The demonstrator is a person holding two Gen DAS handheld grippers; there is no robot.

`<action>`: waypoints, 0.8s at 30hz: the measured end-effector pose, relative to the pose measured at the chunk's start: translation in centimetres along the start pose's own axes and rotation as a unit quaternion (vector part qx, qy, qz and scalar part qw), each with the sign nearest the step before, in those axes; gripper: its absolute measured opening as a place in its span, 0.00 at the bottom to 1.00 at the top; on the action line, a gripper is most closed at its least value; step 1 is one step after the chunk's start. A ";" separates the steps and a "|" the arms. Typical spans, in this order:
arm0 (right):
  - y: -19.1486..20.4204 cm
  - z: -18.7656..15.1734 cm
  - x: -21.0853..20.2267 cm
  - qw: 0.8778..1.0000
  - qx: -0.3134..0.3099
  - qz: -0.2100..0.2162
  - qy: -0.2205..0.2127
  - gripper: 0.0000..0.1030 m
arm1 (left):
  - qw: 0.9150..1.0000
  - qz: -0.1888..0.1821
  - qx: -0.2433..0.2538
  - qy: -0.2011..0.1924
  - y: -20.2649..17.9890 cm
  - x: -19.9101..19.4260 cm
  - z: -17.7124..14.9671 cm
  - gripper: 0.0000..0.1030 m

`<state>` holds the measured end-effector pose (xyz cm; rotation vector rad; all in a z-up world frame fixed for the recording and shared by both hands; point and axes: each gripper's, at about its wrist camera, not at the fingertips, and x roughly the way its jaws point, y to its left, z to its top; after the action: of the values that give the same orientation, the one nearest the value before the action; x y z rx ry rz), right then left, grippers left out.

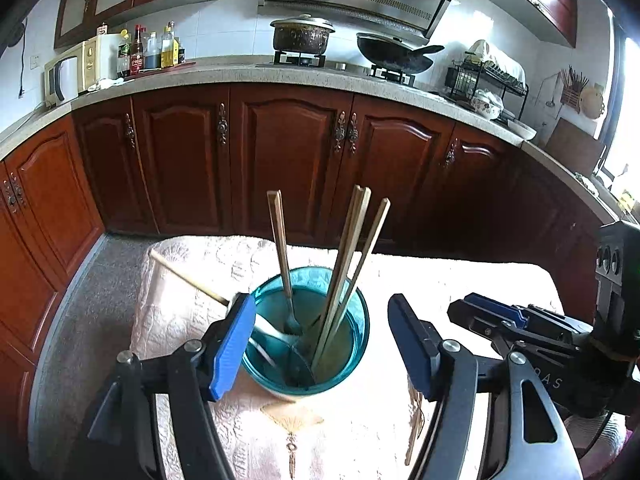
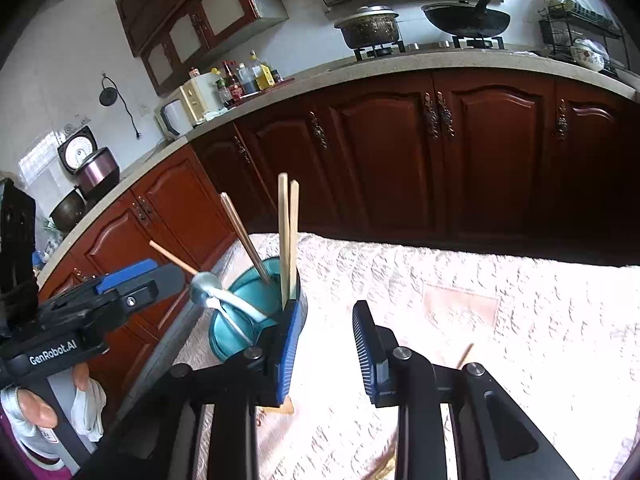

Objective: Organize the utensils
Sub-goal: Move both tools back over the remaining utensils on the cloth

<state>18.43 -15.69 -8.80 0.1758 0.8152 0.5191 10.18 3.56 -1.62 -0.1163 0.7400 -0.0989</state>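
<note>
A teal glass cup [image 1: 308, 336] stands on the pale embroidered tablecloth [image 1: 360, 432] and holds several wooden chopsticks [image 1: 348, 264], a fork [image 1: 286, 284] and a white spoon [image 1: 272, 332]. My left gripper [image 1: 322, 344] is open with its jaws on either side of the cup. A wooden-handled utensil [image 1: 188, 278] leans out past the left finger. In the right wrist view the cup [image 2: 248, 304] is at the left, with chopsticks [image 2: 289, 236] and a metal spoon [image 2: 206, 282]. My right gripper [image 2: 326, 354] is open and empty, just right of the cup.
The table [image 2: 480, 300] stands in front of dark red kitchen cabinets [image 1: 280, 152]. A loose chopstick [image 2: 466, 354] lies on the cloth under the right gripper. The counter behind carries a pot [image 1: 302, 34], a wok [image 1: 394, 54], bottles and a dish rack.
</note>
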 end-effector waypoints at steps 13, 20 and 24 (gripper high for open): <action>-0.6 -2.0 -1.2 1.000 0.004 -0.012 0.015 0.37 | 1.000 -0.006 0.005 0.012 -1.0 -0.6 -2.0 0.72; -2.2 -3.9 -1.3 0.999 0.017 -0.025 0.035 0.42 | 0.999 -0.017 0.008 0.027 -1.8 -0.6 -3.4 0.73; -4.3 -5.8 -0.6 0.997 0.031 -0.040 0.061 0.42 | 0.999 -0.031 0.008 0.038 -2.3 -0.6 -4.4 0.76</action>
<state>15.41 -19.97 -13.83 0.1696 0.9535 0.4325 6.64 1.02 -4.05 -0.1209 0.8112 -0.1684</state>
